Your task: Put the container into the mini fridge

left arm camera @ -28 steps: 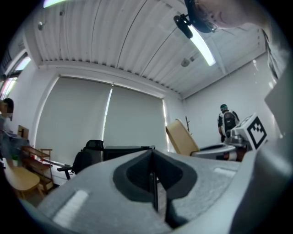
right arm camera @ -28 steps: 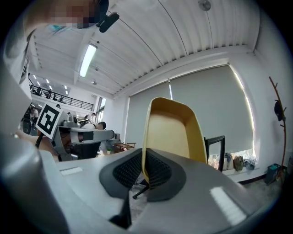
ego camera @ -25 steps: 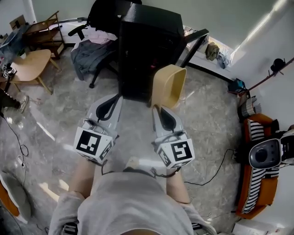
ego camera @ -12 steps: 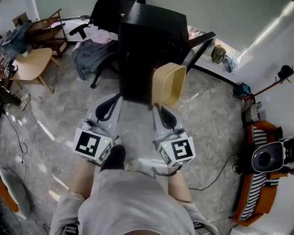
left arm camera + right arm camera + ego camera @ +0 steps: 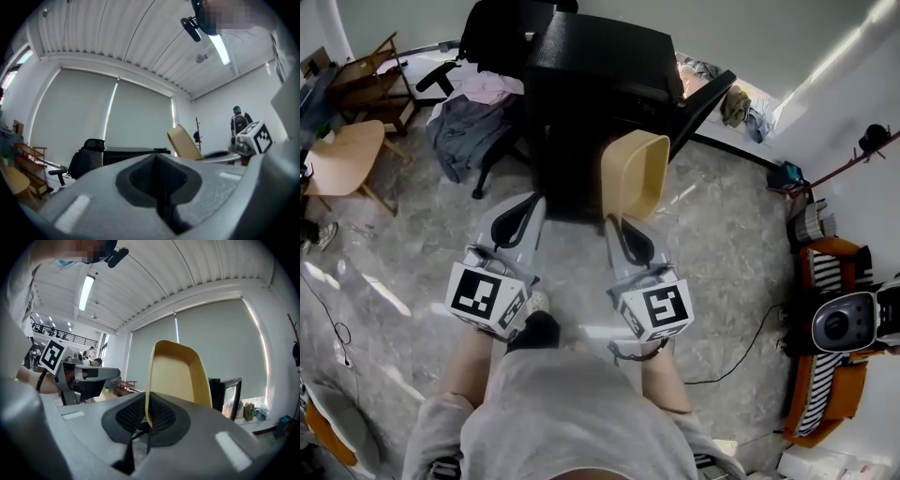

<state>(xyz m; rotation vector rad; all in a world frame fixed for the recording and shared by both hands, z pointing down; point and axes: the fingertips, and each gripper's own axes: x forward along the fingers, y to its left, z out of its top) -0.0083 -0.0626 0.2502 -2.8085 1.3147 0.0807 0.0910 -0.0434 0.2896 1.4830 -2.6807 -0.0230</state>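
As right gripper (image 5: 146, 422) clamps, container (image 5: 176, 376) between jaws

Tan container (image 5: 635, 176), black mini fridge (image 5: 581, 94)

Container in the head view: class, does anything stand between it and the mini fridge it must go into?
Nothing visible does. The container, gripped at its rim by the right gripper, hangs just in front of the mini fridge, whose door appears swung open to the right.
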